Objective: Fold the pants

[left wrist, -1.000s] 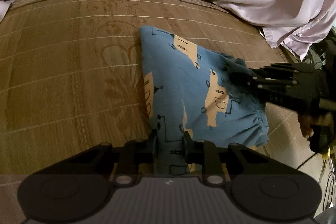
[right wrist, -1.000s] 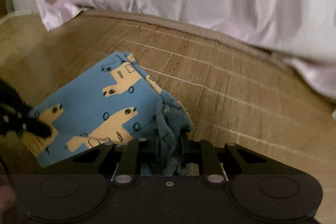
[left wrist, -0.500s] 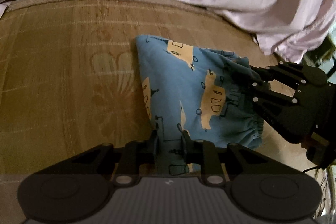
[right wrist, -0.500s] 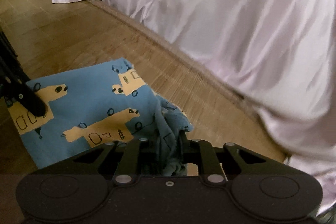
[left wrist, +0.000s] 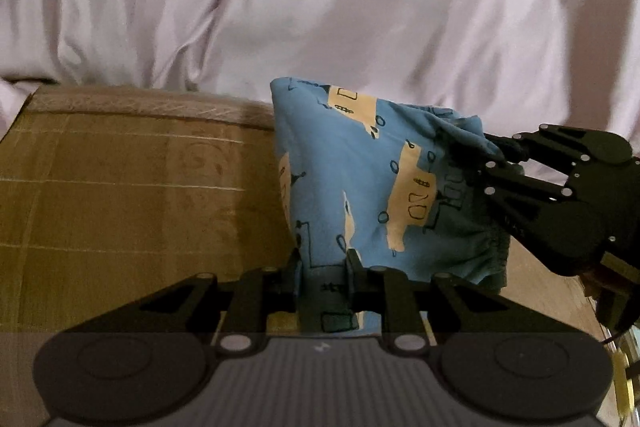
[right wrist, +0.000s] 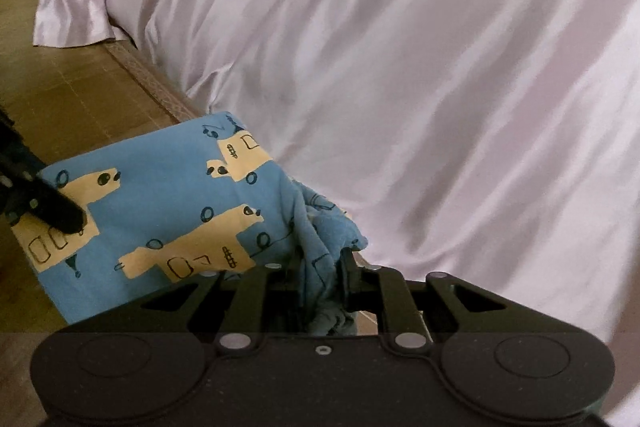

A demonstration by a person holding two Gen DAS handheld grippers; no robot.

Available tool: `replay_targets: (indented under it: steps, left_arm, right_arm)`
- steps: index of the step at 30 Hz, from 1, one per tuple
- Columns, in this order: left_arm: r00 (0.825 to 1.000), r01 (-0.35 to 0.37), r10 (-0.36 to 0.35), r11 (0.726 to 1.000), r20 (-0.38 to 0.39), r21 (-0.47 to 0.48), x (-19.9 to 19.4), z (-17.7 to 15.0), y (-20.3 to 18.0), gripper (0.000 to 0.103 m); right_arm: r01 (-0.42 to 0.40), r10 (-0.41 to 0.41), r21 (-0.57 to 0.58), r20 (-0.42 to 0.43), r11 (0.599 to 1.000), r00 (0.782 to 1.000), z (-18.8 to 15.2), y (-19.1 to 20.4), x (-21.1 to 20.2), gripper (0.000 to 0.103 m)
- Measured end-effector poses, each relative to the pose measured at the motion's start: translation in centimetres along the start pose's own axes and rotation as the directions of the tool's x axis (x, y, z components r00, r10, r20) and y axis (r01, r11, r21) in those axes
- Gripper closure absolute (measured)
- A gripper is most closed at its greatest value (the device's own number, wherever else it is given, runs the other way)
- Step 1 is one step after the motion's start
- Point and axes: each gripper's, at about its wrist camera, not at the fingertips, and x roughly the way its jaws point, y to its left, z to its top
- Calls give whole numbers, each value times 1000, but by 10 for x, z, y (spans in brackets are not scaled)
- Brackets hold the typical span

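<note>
Woven mat (left wrist: 120, 195), both hand-held grippers clamping pants (left wrist: 360, 187)

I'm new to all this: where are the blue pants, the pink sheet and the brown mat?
blue pants (left wrist: 360, 187): left wrist view, on the printed front panel.
pink sheet (right wrist: 420, 67): right wrist view, on its draped middle.
brown mat (left wrist: 120, 187): left wrist view, on a bare stretch.

The pants (left wrist: 372, 187) are blue with cream blocky shapes and dark outline doodles. The sheet (right wrist: 420, 67) is pale lilac satin; the mat (left wrist: 132, 195) tan, faintly patterned.
</note>
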Motion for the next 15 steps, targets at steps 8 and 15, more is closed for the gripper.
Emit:
replay_targets:
  steps: [8,15]
  left_arm:
    - [994,-81,83,996,-67,27,30,-16,17,64]
    - [992,-120,119,993,-50,-11,17,-14,23,29]
  right_arm:
    - [-1,-2,-43,-80,999,997,-26,28,69,60]
    - [54,-58,193,15,980,998,-33,-3,37,20]
